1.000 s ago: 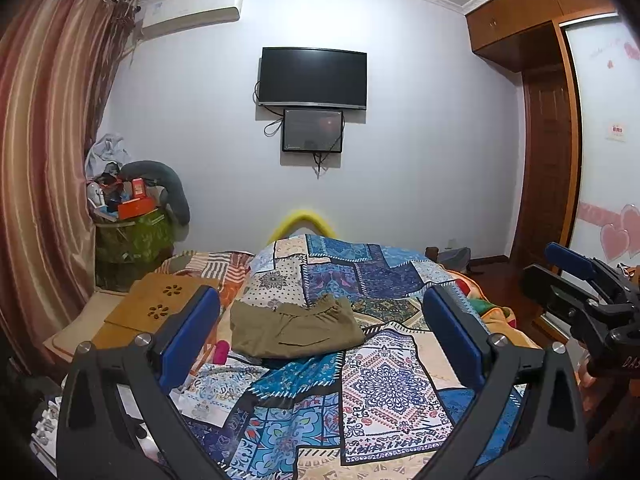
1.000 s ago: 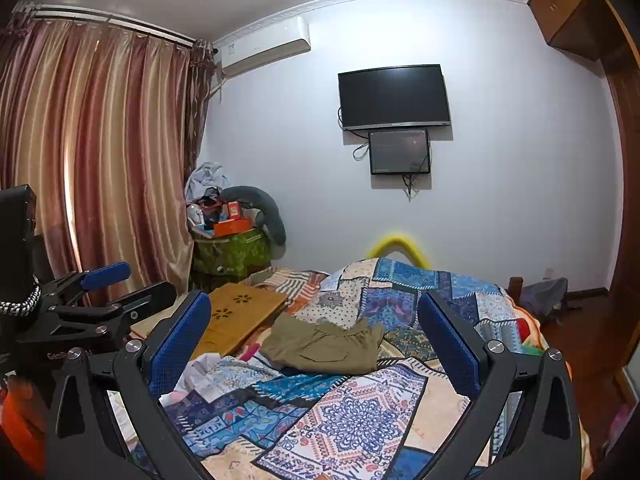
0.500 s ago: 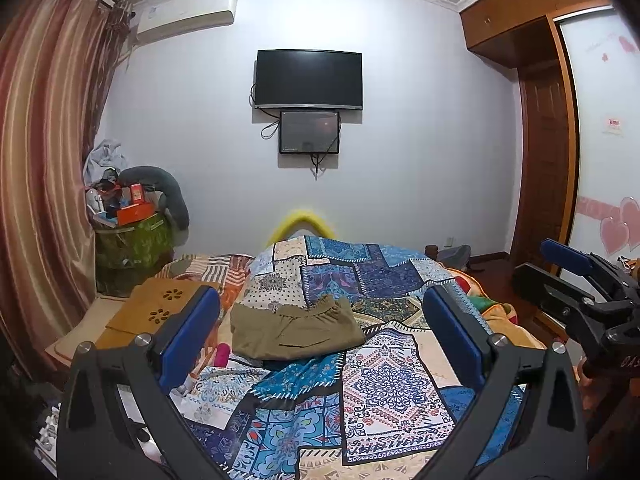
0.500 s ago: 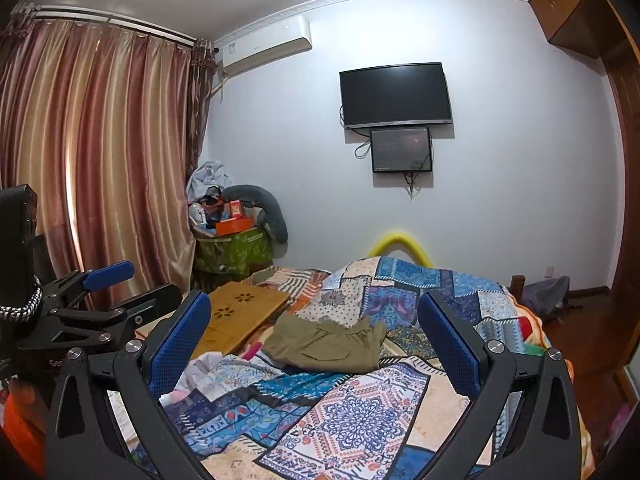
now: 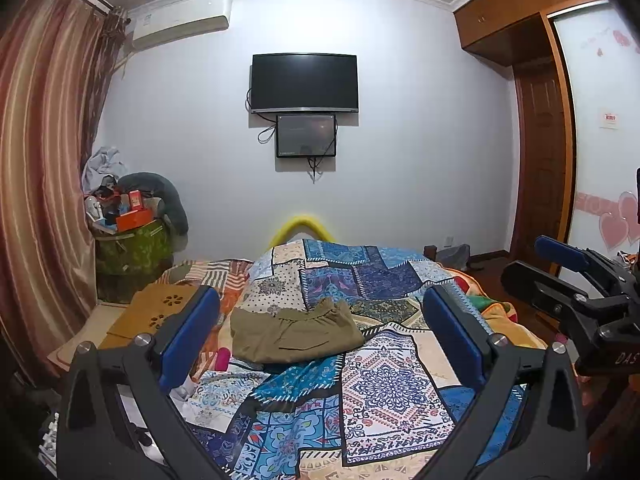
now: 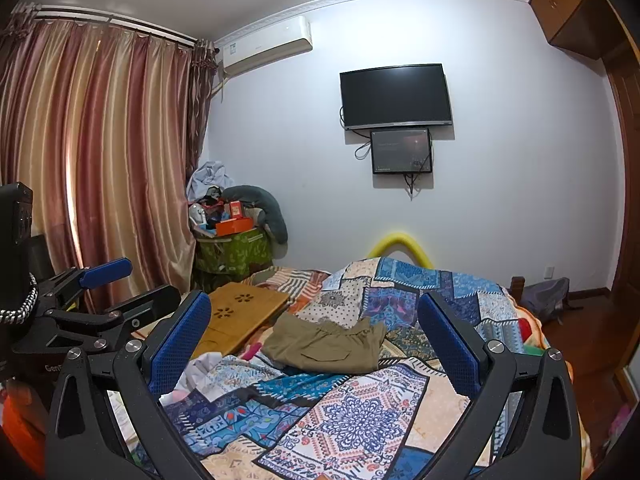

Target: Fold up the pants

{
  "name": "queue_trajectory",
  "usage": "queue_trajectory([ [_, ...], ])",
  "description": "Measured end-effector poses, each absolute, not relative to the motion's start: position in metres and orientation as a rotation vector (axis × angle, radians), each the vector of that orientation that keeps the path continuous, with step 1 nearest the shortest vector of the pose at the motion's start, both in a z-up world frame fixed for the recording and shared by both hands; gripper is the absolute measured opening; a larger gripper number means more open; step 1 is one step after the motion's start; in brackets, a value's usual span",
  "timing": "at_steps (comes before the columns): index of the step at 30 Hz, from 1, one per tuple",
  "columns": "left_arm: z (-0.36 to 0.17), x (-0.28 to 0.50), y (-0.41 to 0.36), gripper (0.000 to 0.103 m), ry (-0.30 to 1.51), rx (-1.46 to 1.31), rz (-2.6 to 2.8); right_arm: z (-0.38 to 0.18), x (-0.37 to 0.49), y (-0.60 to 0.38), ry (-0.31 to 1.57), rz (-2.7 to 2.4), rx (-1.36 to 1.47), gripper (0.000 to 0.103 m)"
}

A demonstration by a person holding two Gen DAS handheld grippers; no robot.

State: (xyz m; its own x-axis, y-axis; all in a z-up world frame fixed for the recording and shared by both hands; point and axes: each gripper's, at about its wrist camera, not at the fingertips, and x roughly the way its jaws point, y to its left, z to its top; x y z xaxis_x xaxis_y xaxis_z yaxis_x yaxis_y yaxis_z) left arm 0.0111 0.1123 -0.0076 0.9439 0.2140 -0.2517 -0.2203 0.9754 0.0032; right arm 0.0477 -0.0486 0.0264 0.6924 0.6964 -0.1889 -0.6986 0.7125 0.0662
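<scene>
Olive-green pants (image 5: 294,330) lie folded in a compact bundle on the patchwork quilt (image 5: 384,384) of the bed; they also show in the right wrist view (image 6: 326,346). My left gripper (image 5: 320,320) is open and empty, held back from the bed with the pants between its blue pads in view. My right gripper (image 6: 314,320) is open and empty, likewise well short of the pants. Each gripper shows at the edge of the other's view: the right gripper (image 5: 576,280) and the left gripper (image 6: 100,292).
A wooden lap desk (image 6: 240,316) lies on the bed's left side. White cloth (image 6: 200,368) and a pink object (image 5: 222,358) lie near the pants. A cluttered green bin (image 6: 232,252) stands by the curtain (image 6: 100,168). A TV (image 5: 304,82) hangs on the far wall.
Both views have shifted only slightly; the pants stay folded in place and both grippers stay open.
</scene>
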Motion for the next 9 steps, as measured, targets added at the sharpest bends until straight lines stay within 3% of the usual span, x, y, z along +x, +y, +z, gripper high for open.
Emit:
queue_trajectory([
  [9,-0.0087,0.0144,0.1153,0.103,0.265,-0.037,0.217,0.0256,0.0498,-0.0506,0.214,0.775,-0.005,0.103],
])
